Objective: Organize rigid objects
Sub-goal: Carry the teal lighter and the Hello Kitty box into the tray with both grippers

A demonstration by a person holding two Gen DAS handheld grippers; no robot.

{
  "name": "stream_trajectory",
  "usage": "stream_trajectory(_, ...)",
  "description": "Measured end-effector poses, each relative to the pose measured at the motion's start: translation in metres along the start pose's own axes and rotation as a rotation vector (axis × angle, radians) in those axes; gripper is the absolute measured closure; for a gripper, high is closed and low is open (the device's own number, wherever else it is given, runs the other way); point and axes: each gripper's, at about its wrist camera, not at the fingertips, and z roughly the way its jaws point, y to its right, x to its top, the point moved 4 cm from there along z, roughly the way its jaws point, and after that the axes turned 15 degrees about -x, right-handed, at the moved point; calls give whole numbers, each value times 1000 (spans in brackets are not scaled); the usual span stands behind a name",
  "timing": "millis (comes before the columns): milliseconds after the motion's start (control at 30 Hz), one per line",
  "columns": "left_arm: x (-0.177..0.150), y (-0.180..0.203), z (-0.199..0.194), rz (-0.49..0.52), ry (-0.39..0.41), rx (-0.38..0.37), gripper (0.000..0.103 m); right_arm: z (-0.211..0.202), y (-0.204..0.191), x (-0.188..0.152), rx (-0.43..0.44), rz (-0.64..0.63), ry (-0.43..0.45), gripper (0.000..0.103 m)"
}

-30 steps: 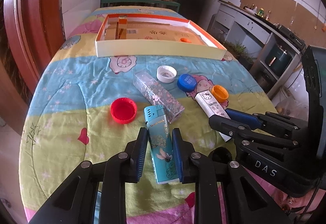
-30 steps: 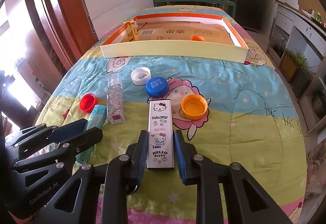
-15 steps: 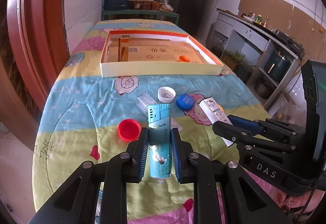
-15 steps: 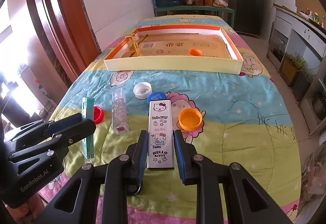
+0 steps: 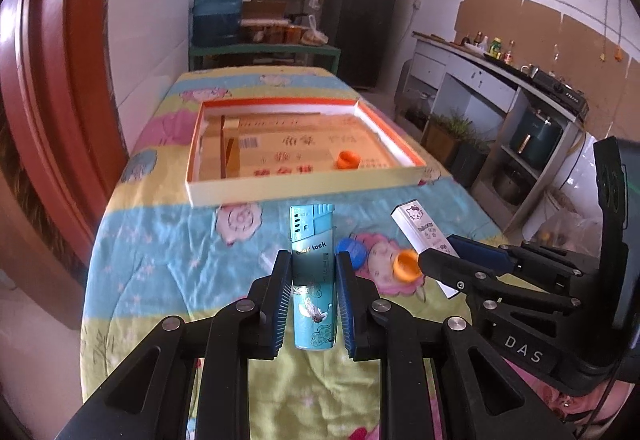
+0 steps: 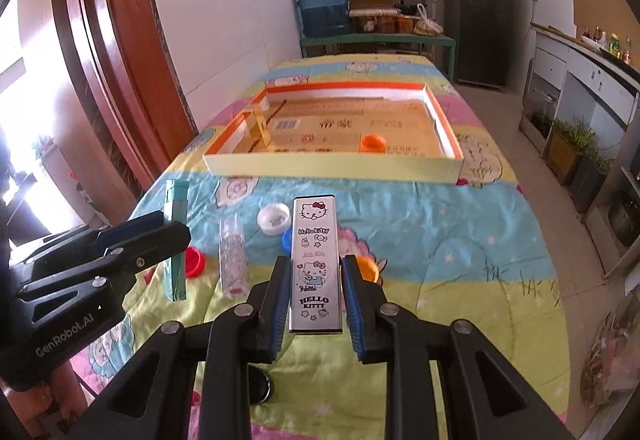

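Progress is partial: left tool (image 5: 312, 272) clamps a teal lighter (image 5: 312, 272), right tool (image 6: 316, 280) clamps a white lighter (image 6: 316, 260), both lifted short of the box (image 6: 332, 161) holding one orange cap (image 6: 373, 141); loose caps remain on the counter (image 6: 460, 240).

"Good luck" on teal lighter (image 5: 313, 272); "HELLO KITTY" on white case (image 6: 316, 264).

Teal lighter (image 5: 313, 276) and Hello Kitty case (image 6: 316, 264) lifted off quilt (image 6: 460, 240), both tools raised.
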Motion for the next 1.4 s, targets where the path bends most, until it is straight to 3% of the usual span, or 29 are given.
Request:
stream_trajectory(600,74,0,24,36,46,-2,80,11,25,55,-51,23,83,77)
stream_trajectory(1067,118,-13,63,59,20,36,80,42,46,85,-85,34,76,77)
stream_trajectory(1400,131,-29,93,40,-13,73,80,64,55,106,-86,14,65,77)
